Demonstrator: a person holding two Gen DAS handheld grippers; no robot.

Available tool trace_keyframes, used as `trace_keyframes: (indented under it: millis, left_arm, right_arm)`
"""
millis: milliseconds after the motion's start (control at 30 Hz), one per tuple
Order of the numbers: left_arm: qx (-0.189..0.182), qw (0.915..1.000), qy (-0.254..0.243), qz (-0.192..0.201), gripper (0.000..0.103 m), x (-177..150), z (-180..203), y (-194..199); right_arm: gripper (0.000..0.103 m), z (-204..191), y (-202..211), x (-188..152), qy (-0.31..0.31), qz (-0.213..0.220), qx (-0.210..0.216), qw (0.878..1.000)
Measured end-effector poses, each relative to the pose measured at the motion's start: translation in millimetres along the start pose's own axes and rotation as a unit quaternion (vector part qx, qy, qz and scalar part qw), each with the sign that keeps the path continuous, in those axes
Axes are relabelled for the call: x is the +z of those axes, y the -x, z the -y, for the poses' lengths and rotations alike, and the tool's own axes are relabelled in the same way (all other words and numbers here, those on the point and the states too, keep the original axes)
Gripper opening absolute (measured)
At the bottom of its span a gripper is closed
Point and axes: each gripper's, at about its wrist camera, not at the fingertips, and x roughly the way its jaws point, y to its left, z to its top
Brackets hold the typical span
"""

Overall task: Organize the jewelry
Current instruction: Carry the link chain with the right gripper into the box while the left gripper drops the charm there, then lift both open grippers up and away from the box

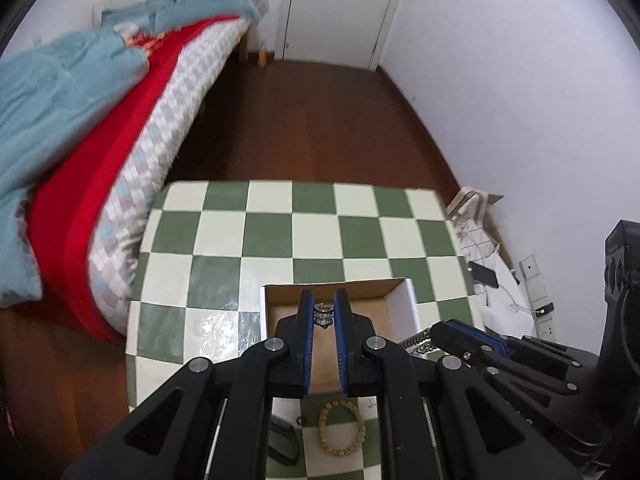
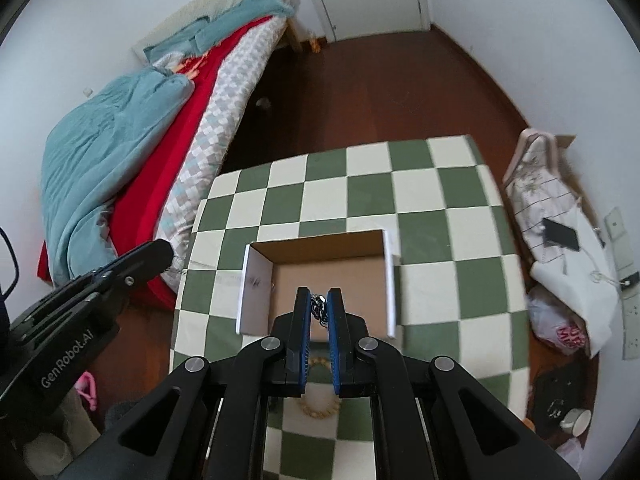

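An open cardboard box (image 1: 394,286) (image 2: 378,242) sits on the green-and-white checkered table (image 1: 224,236) (image 2: 352,196). My left gripper (image 1: 324,314) is shut on a silver beaded bracelet (image 1: 324,315) and holds it over the box. My right gripper (image 2: 319,306) is shut on a silver chain (image 2: 319,308), also over the box; in the left wrist view the chain (image 1: 416,342) hangs from its tips (image 1: 440,330). A wooden bead bracelet (image 1: 341,426) (image 2: 319,410) lies on the table near me, partly hidden by the fingers.
A dark object (image 1: 284,446) lies left of the bead bracelet. A bed (image 1: 120,140) (image 2: 160,140) with red and blue covers stands left of the table. Bags and a phone (image 2: 560,234) lie by the right wall. A white door (image 1: 340,8) is at the back.
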Motion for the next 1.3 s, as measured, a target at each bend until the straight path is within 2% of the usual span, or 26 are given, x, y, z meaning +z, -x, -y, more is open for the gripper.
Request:
trace_keyframes:
  millis: [200,333,533,633,700,733,767,800,833,867,900,933,1000,1033,1100,1167,1267,1300]
  left_arm:
    - [0.000,0.9982,0.027,-0.054,0.007,10.2,-21.9,-60.9]
    - [-0.010,0.9960,0.041,-0.079,0.007,10.9,-30.0,-85.0]
    - [-0.023,0.9950,0.041,-0.088,0.008,16.5,-30.0,-99.1]
    - [-0.010,0.9950,0.027,-0.096,0.010,16.5,-26.6,-103.2]
    - [0.007,0.9955,0.014,-0.093,0.011,14.6,-24.8,-103.2]
    - [0.017,0.9958,0.007,-0.090,0.013,13.7,-24.1,-102.3]
    - [0.031,0.9958,-0.003,-0.086,0.015,12.3,-22.7,-100.8]
    - [0.049,0.9954,-0.013,-0.081,0.024,11.3,-22.1,-99.4]
    - [0.057,0.9954,-0.017,-0.075,0.039,10.1,-22.5,-97.5]
    - [0.062,0.9956,-0.019,-0.067,0.049,8.7,-23.7,-94.9]
    - [0.073,0.9956,-0.019,-0.057,0.073,6.6,-26.1,-90.9]
    - [0.080,0.9955,-0.017,-0.049,0.087,5.3,-28.2,-88.1]
    - [0.094,0.9949,-0.015,-0.034,0.091,1.6,-32.5,-82.0]
    - [0.103,0.9941,-0.017,-0.031,0.096,-1.5,-34.4,-79.8]
    - [0.116,0.9926,-0.021,-0.027,0.103,-9.0,-36.8,-76.5]
    - [0.124,0.9918,-0.024,-0.019,0.103,-19.4,-39.0,-72.4]
    - [0.130,0.9911,-0.022,-0.013,0.103,-32.2,-39.7,-67.6]
    - [0.133,0.9908,-0.022,-0.010,0.103,-37.7,-40.0,-65.0]
  right_arm:
    - [0.009,3.7,-67.7,23.0,-0.007,-0.054,-0.004,0.998]
    - [0.009,12.9,-104.8,33.0,-0.016,-0.085,-0.009,0.996]
    - [0.009,25.3,-128.7,43.1,-0.039,-0.105,0.016,0.994]
    - [0.009,30.7,-138.6,47.4,-0.033,-0.111,-0.002,0.993]
    - [0.010,37.7,-149.9,47.1,-0.041,-0.138,-0.008,0.990]
    - [0.013,40.3,-152.0,46.6,-0.042,-0.143,-0.016,0.989]
    - [0.025,41.5,-151.5,46.4,-0.041,-0.142,-0.021,0.989]
    - [0.035,41.8,-149.0,45.8,-0.039,-0.137,-0.026,0.989]
    - [0.051,41.3,-145.5,45.3,-0.037,-0.133,-0.029,0.990]
    - [0.054,40.1,-141.8,44.4,-0.033,-0.127,-0.031,0.991]
    - [0.054,39.3,-139.4,44.1,-0.030,-0.124,-0.037,0.991]
    - [0.054,37.3,-135.6,43.1,-0.023,-0.119,-0.046,0.992]
    - [0.054,33.1,-127.8,38.9,-0.007,-0.107,-0.071,0.992]
    - [0.056,31.2,-124.8,37.2,0.001,-0.104,-0.082,0.991]
    - [0.067,28.0,-118.8,31.1,0.019,-0.096,-0.113,0.989]
    - [0.084,24.5,-116.1,20.8,0.039,-0.090,-0.145,0.985]
    - [0.100,22.7,-116.3,3.7,0.050,-0.092,-0.160,0.982]
    - [0.101,21.7,-116.4,-2.3,0.053,-0.092,-0.160,0.981]
